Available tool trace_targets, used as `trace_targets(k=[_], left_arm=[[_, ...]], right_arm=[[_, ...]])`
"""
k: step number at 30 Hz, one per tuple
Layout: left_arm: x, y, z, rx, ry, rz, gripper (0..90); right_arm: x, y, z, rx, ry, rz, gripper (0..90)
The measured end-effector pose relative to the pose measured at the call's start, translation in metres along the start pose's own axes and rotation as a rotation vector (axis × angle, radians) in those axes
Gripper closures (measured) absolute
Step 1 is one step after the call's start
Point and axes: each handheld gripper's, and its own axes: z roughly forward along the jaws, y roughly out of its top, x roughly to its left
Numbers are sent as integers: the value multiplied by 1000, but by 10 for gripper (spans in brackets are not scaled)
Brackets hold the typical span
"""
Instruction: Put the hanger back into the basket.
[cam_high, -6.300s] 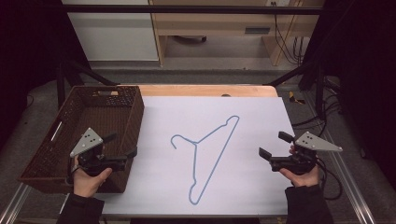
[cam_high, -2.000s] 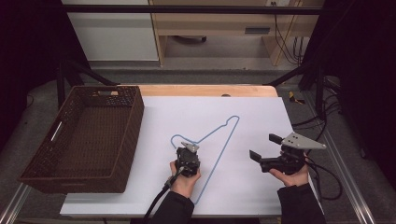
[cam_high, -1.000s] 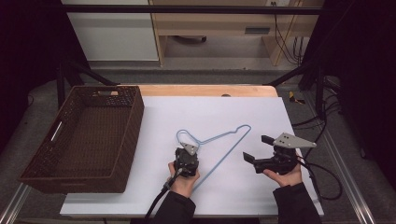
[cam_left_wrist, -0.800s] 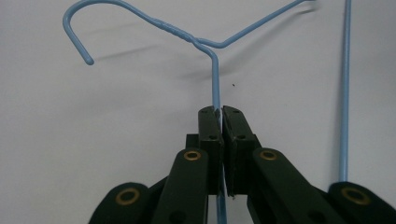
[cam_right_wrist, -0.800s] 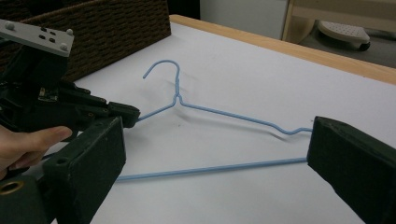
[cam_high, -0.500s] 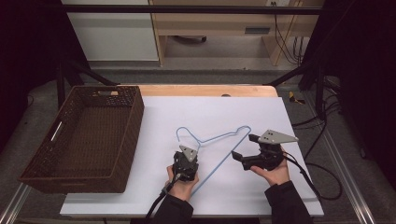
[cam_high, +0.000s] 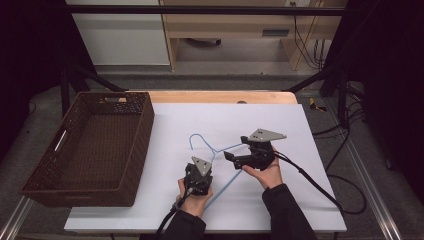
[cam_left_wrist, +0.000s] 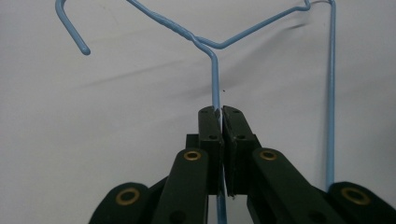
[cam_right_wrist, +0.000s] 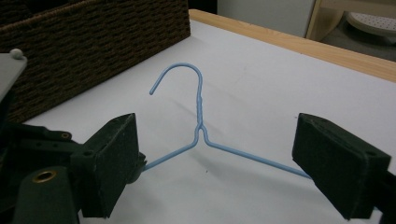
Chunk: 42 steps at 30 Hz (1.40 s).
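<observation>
Hanger (cam_high: 212, 150), pinched by the shut left gripper (cam_high: 198, 176) at lower centre, should be centred between the wide, just-narrowing right gripper (cam_high: 235, 159) pads before closure.

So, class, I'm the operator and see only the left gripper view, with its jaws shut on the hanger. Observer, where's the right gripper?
Observer: The right gripper is at the hanger too, on the shoulder right of the neck.
Operator: Has it gripped?
Observer: No. Its jaws have just been closing, with the wire in the gap, but they stand wide apart.
Operator: Anywhere to put the hanger?
Observer: A basket stands left of it, with nothing inside.
</observation>
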Motion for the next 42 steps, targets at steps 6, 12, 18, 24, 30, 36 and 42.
trace_targets(k=[6,12,18,24,30,36,42], left_arm=[[-2,0,-3,-11,6,16,873],[-3,1,-6,-24,-4,24,874],[-4,1,-9,-33,-4,32,873],[-7,1,-10,-36,-5,41,874],[-9,1,-11,-40,-6,49,874],[-11,0,-11,-45,-7,57,874],[-11,0,-11,-48,-6,59,874]], right_arm=[[0,2,16,13,-1,2,164],[0,1,27,28,7,4,181],[3,4,35,33,16,0,193],[6,6,45,52,21,-13,210],[9,5,56,81,23,-19,278],[7,2,65,103,22,-2,424],[7,1,71,125,35,-8,586]])
